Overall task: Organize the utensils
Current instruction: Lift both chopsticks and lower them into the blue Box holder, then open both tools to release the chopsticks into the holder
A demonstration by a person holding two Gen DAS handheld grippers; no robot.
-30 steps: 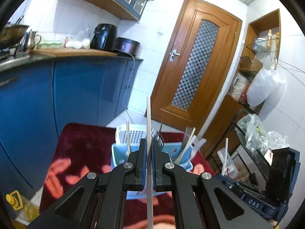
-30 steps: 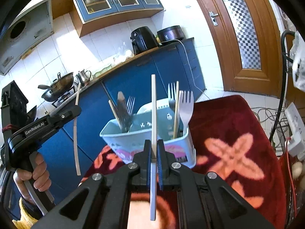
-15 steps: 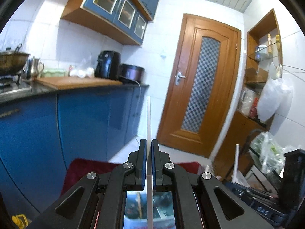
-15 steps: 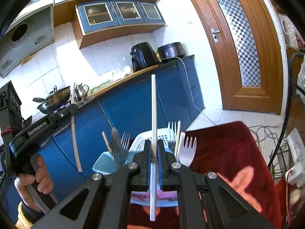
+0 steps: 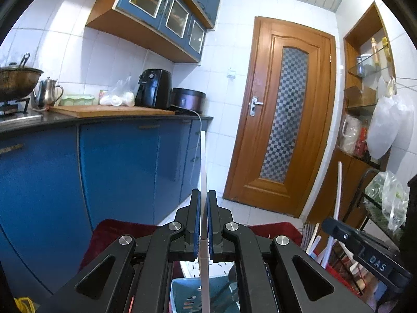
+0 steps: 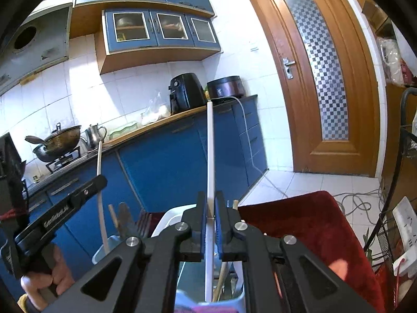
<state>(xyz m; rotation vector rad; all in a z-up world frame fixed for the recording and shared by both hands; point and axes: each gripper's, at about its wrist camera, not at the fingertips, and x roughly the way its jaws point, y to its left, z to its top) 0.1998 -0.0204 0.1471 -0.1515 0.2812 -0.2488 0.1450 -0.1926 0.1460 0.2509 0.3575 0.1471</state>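
Observation:
My left gripper [image 5: 203, 208] is shut on a white chopstick [image 5: 203, 167] that stands upright between its pads. My right gripper [image 6: 210, 210] is shut on another white chopstick [image 6: 210, 151], also upright. A light blue utensil basket [image 5: 186, 296] with a white basket [image 6: 170, 216] behind it sits just below both grippers, mostly hidden by the fingers. Forks [image 6: 143, 223] and a wooden stick [image 6: 113, 215] stand in it. The right wrist view shows the left gripper [image 6: 100, 180] at the left, its chopstick [image 6: 101, 208] reaching down into the blue basket. The left wrist view shows the right gripper [image 5: 327, 224] at the right.
The baskets stand on a table with a dark red cloth [image 6: 299, 224]. Blue kitchen cabinets [image 5: 117, 172] with a counter run along the left. A wooden door [image 5: 281, 120] is ahead. A wire rack with bags [image 5: 385, 198] and a power strip [image 6: 405, 227] sit at the right.
Both grippers have come forward over the baskets with their chopsticks still gripped. The baskets have slid down to the bottom edge of both views. The left chopstick now hangs into the blue basket.

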